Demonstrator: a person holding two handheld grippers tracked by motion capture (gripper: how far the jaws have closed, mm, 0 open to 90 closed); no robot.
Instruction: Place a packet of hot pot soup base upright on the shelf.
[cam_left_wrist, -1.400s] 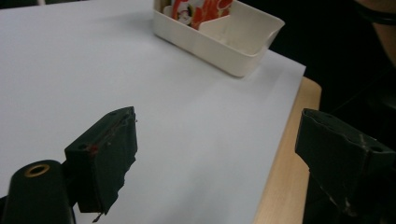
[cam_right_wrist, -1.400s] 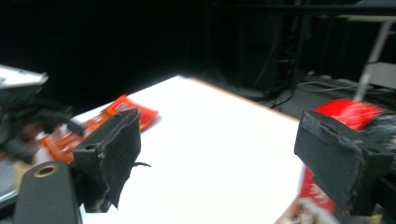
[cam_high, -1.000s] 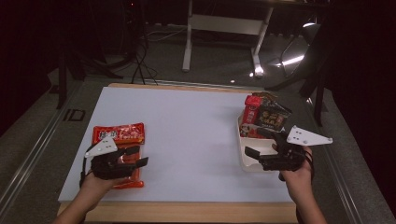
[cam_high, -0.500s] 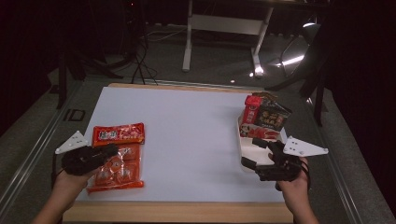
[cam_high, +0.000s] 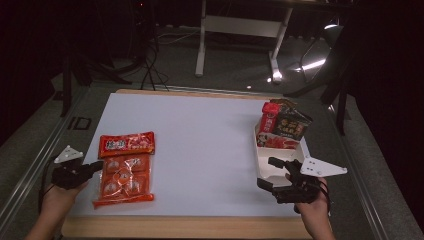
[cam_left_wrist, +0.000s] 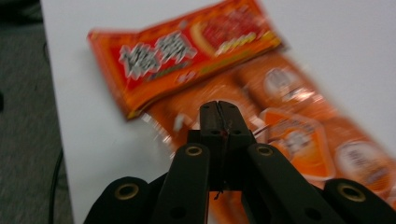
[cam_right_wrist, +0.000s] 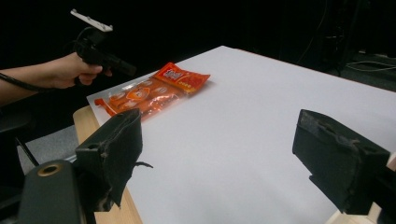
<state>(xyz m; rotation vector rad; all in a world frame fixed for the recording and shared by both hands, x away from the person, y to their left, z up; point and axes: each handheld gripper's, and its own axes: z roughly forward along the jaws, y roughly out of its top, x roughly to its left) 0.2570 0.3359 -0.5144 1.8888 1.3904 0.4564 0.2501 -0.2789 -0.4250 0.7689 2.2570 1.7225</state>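
The orange snack packet (cam_high: 124, 170) lies flat on the white table (cam_high: 200, 140), at about 8 o'clock of the board in the high view, its red printed header toward the far edge and its clear lower half showing rows of small wrapped pieces. In the left gripper view the same packet (cam_left_wrist: 243, 93) is blurred and sits just past the jaw tips.

The left gripper (cam_high: 95, 166) hangs at the packet's 9 o'clock, just beside its left edge, tips pointing toward it. Its jaws have just been closing and now stand pressed together with nothing between them, as the left gripper view (cam_left_wrist: 219, 112) shows plainly. From the right gripper view the left gripper (cam_right_wrist: 126, 69) is held in a hand above the packet's near corner.

The right gripper (cam_high: 272, 172) sits at 4 o'clock of the board, jaws spread wide and empty, over the near end of a white tray (cam_high: 265, 165). At the tray's far end, at 2 o'clock, stand several red and dark snack bags (cam_high: 281, 125).
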